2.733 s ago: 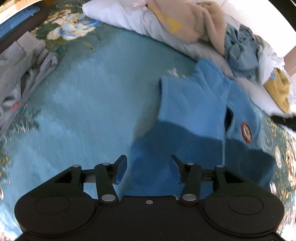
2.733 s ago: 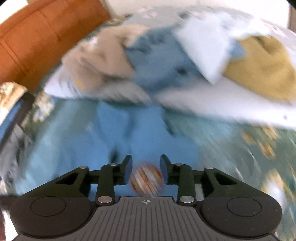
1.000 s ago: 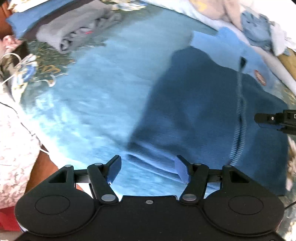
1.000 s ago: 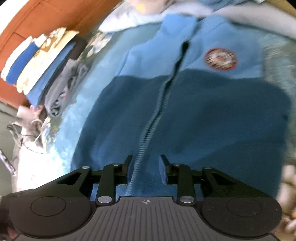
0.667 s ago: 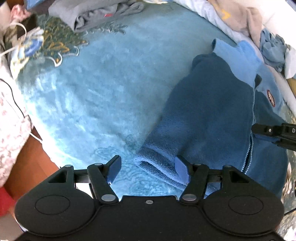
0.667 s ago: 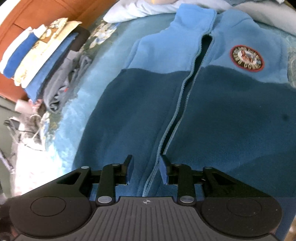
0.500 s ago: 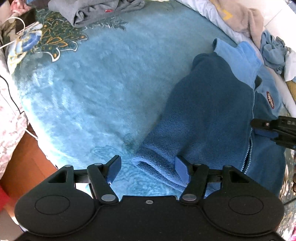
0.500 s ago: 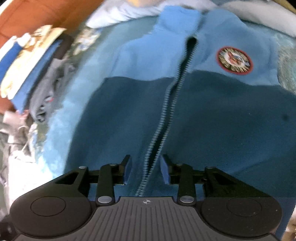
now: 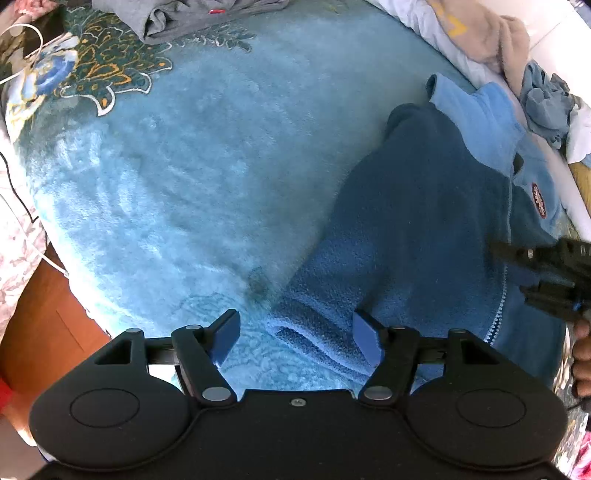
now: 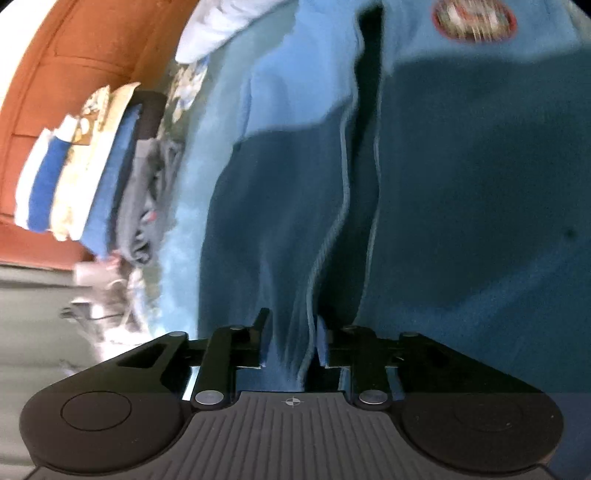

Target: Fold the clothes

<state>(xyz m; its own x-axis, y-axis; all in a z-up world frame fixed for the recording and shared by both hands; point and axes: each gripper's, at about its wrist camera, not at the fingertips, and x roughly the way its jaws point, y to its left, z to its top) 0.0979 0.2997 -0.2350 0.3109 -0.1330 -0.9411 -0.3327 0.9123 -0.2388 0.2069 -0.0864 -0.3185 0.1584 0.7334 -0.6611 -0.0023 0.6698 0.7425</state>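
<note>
A plush teal blanket [image 9: 192, 177] with a floral border covered the bed, and the two-tone blue fleece jacket [image 9: 436, 229] lay spread on it toward its right side, collar pointing at the far pile of laundry. That pile held a beige garment [image 9: 495, 40], a crumpled grey-blue piece [image 9: 546, 103] and white bedding. A grey garment [image 9: 192, 14] lay bunched at the far left edge of the blanket. Beyond the bed stood orange-brown wooden furniture [image 10: 74, 48], with a stack of folded clothes [image 10: 74, 170] in blue, white and cream beside it.

The left tool [image 9: 295, 332] hovered with its jaws spread wide over the jacket's lower hem corner, gripping nothing. The right tool [image 10: 291, 332] sat low on the zipper line [image 10: 325, 251]; jacket fabric bunched between its narrowed jaws, though blur kept me from telling whether they were pinching it. The round red patch [image 10: 472, 18] showed on the pale chest panel.
</note>
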